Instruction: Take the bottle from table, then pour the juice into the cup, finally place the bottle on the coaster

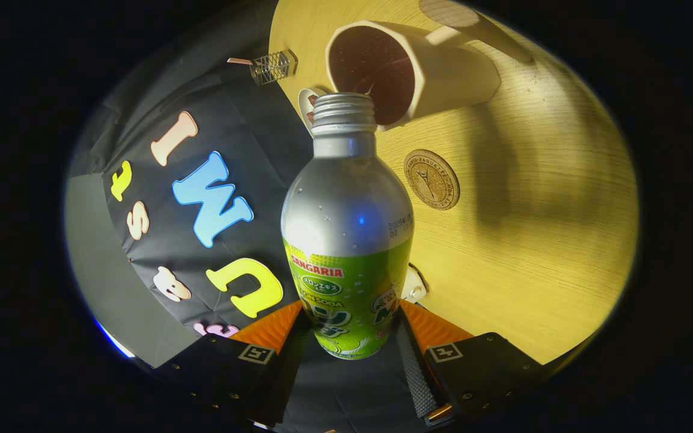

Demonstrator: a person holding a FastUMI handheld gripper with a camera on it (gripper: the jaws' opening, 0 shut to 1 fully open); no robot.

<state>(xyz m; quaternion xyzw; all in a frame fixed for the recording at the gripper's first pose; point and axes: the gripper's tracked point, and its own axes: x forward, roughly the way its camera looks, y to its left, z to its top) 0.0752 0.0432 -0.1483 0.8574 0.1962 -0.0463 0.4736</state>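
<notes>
My gripper (347, 337) is shut on the lower, green-labelled body of a silver metal bottle (346, 210), one finger on each side. The bottle is uncapped and tipped over, its threaded mouth (343, 108) right at the rim of a cream cup (418, 66) with a dark inside. A round cork coaster (431, 178) lies on the wooden table (533, 240) just beside the bottle's shoulder, this side of the cup. No stream of liquid can be made out at the mouth.
A small clear wire-patterned box (273, 66) sits near the table's edge beyond the bottle. A small white round thing (308, 102) lies behind the bottle neck. The cup's long handle (473, 27) points away.
</notes>
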